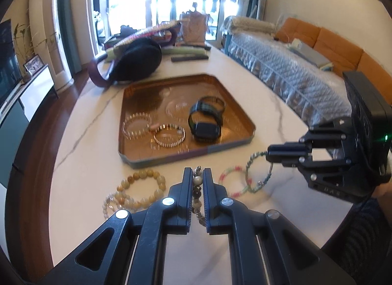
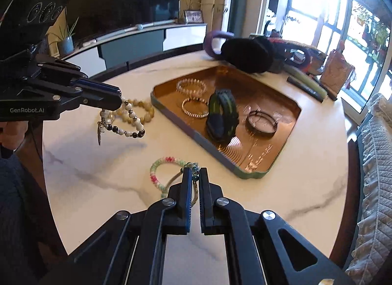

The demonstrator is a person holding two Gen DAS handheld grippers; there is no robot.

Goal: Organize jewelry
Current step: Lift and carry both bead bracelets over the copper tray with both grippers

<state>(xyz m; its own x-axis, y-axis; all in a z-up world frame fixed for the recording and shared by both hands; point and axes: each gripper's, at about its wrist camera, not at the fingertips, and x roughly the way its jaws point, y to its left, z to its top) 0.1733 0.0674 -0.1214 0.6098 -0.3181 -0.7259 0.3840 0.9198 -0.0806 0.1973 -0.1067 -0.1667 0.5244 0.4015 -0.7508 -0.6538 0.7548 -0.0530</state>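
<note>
Two bracelets were already clamped, one per gripper. Nearest in the left wrist view, the left gripper was closed tight on a mixed bead bracelet with a small charm, which hung clear of the table. The right gripper was pinched shut on a thin teal bracelet, one end of it apparently up off the marble.

Left lying on the table, so not sorted yet: a pink and green bracelet just beside the teal one, a chunky yellow bead bracelet, and a pale bead strand touching it.

Further back, the copper tray was already holding a good share: two beaded bracelets, a dark watch, a thin dark bangle, and maybe a clear ring, hard to tell.

So roughly half done, judging by the counts. Two pieces looked ready to be carried over; three would still need picking up.
</note>
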